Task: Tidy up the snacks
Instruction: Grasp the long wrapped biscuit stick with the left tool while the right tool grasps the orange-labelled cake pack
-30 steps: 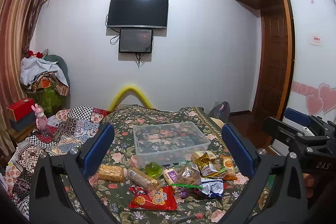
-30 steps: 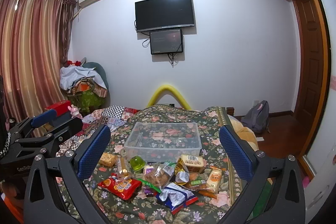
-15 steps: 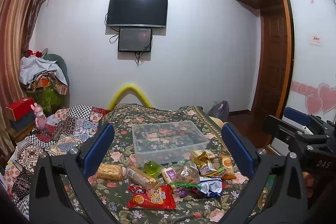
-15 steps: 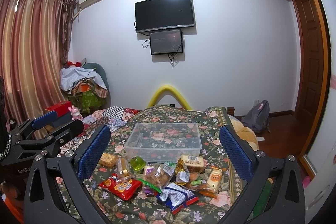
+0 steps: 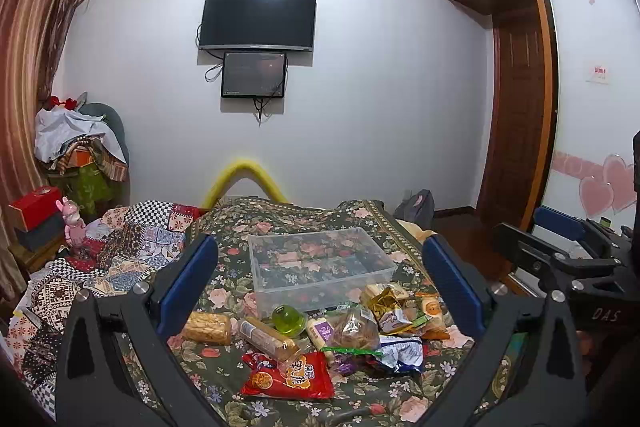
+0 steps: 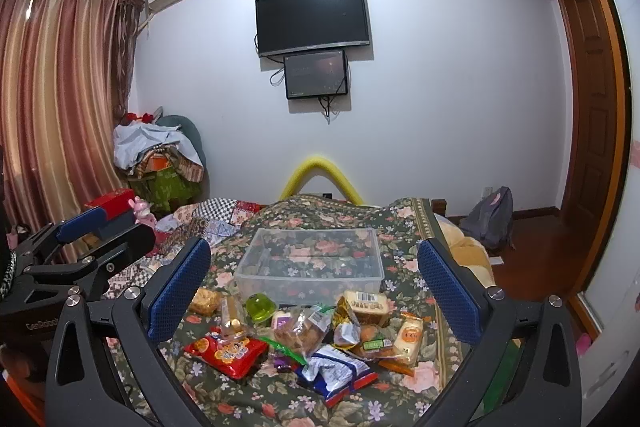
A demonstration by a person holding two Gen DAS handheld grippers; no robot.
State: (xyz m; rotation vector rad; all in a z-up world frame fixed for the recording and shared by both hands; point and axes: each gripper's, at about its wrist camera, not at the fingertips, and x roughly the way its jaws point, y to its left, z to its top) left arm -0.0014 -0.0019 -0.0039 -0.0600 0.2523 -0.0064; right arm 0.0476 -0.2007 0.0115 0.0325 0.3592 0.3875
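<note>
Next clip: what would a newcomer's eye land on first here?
Probably the heap of snacks, with the red packet nearest, on the floral bedspread, between both open grippers. Just behind it sits an empty clear plastic bin. On the far wall hangs a dark TV.

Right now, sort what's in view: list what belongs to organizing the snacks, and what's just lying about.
For the job: clear plastic bin, red snack bag, green jelly cup, blue-white packet, barcode-labelled cake pack.

Just lying about: pink toy, red box, grey backpack, clothes pile.
</note>
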